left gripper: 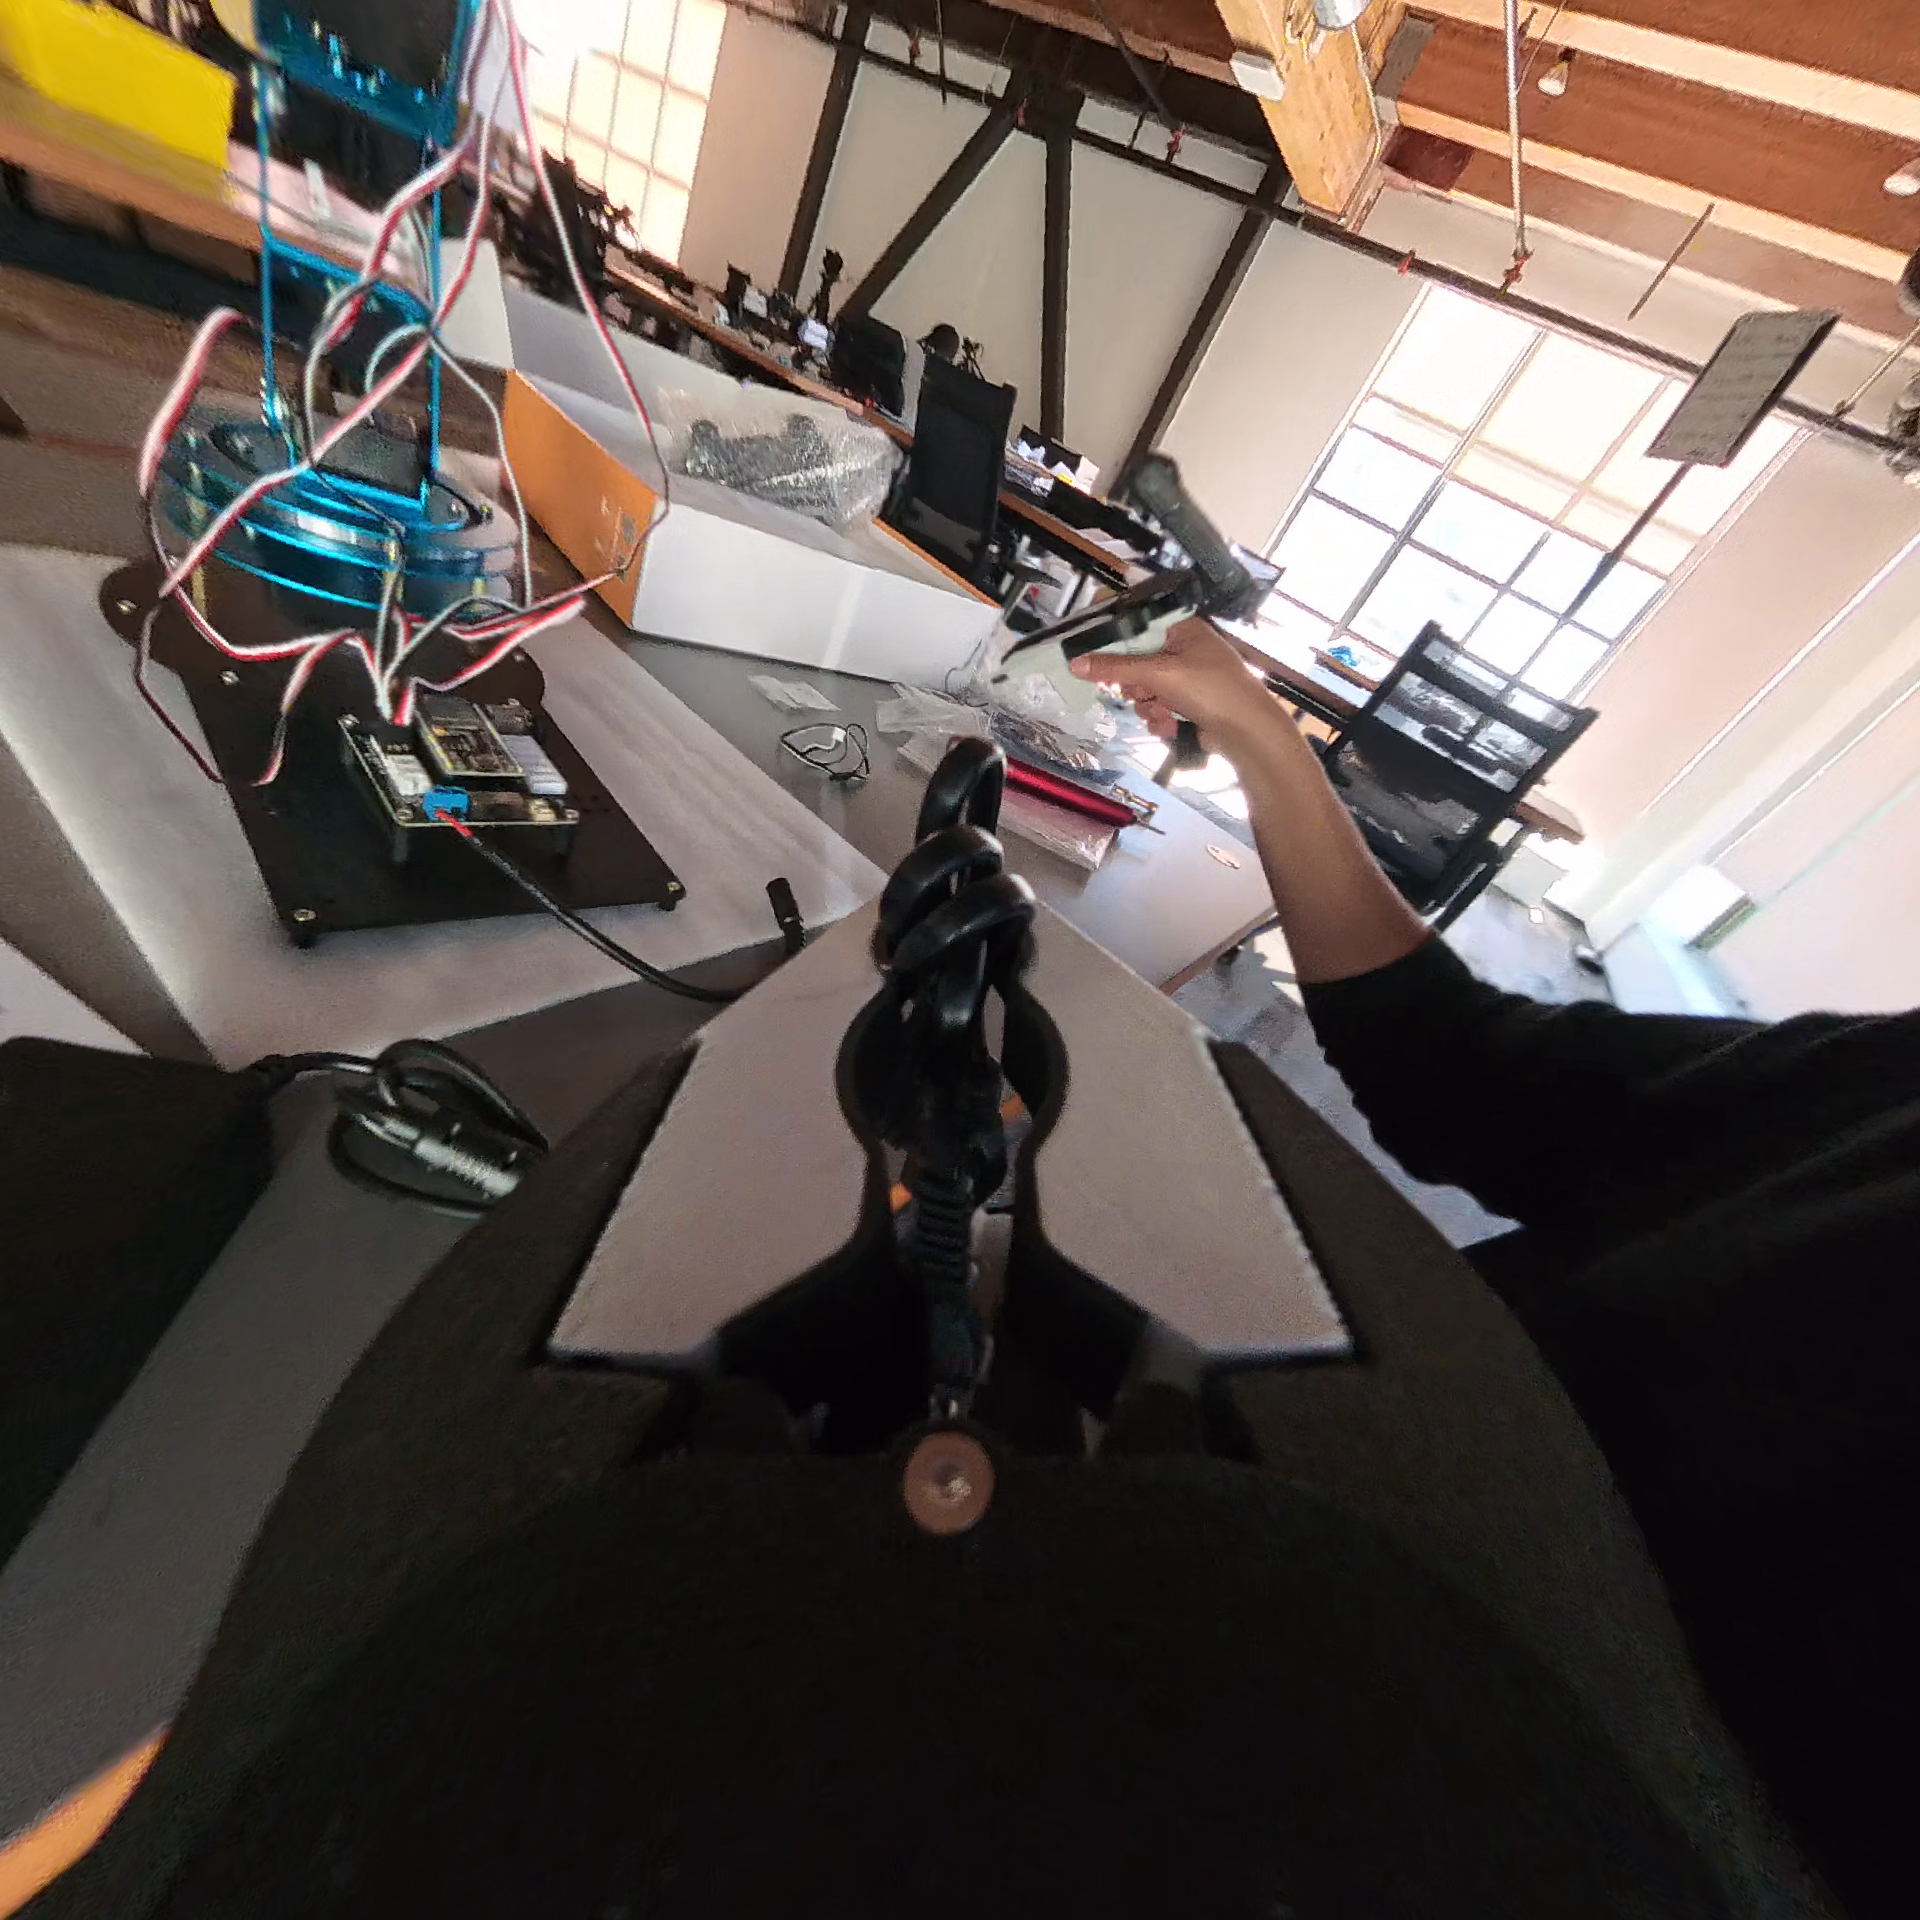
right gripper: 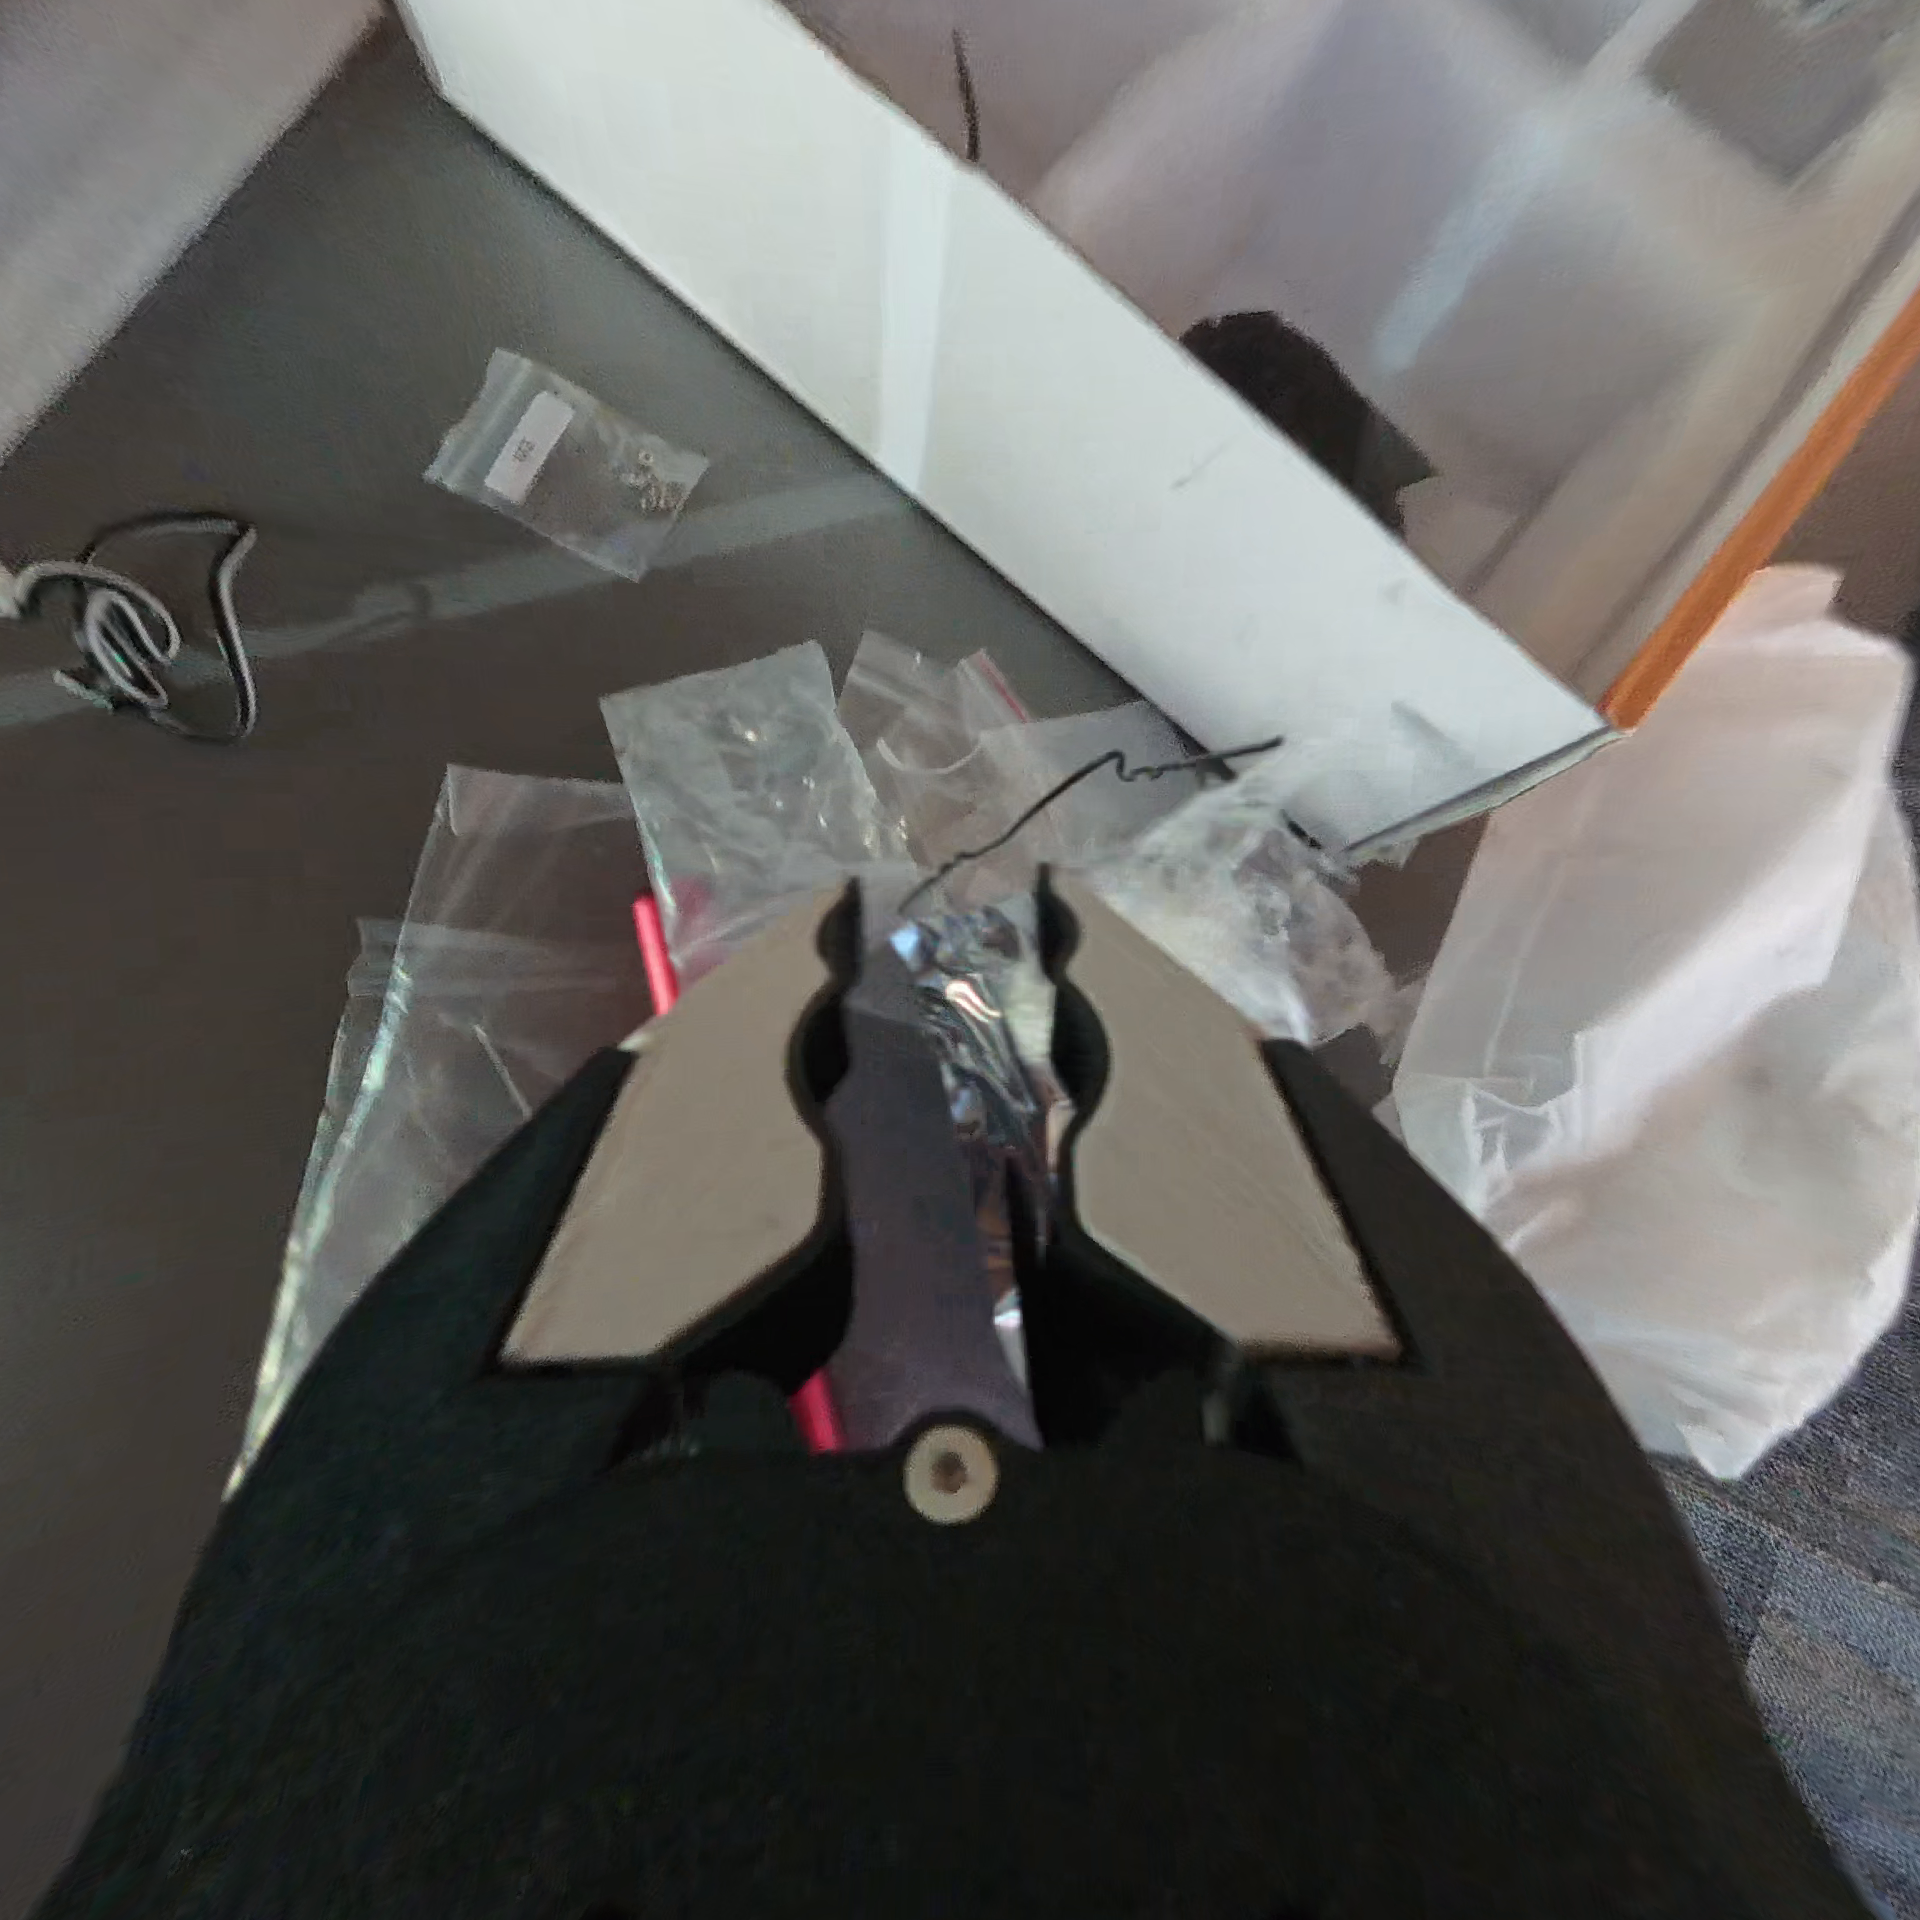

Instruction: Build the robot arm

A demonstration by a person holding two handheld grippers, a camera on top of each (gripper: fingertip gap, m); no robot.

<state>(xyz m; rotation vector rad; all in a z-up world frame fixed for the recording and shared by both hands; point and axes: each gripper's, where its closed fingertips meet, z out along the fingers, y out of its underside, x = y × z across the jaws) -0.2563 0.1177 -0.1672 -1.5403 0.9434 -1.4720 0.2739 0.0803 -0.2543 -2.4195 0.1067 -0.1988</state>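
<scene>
In the left wrist view my left gripper (left gripper: pixel 951 935) is shut on a coiled black cable bundle (left gripper: pixel 961 842), whose loops stick out past the fingertips. It hangs above the grey table (left gripper: pixel 1153 894), right of a black baseplate with a circuit board (left gripper: pixel 468 758) and a blue acrylic arm (left gripper: pixel 332 499). My right gripper (left gripper: pixel 1091 634), held by a hand, shows farther off over a heap of clear bags. In the right wrist view my right gripper (right gripper: pixel 948 891) has its jaws slightly apart over clear plastic bags (right gripper: pixel 748 769). A crinkled silver bag (right gripper: pixel 971 997) shows in the gap.
A white and orange box (left gripper: pixel 748 561) lies behind the bags; it also shows in the right wrist view (right gripper: pixel 1039 416). A small bag of screws (right gripper: pixel 566 457), a wire coil (right gripper: pixel 135 634), a thin black wire (right gripper: pixel 1091 790) and a white plastic bag (right gripper: pixel 1662 1039) lie around. Black chairs (left gripper: pixel 1455 758) stand beyond. The grippers' ends are close to 55 cm from one another.
</scene>
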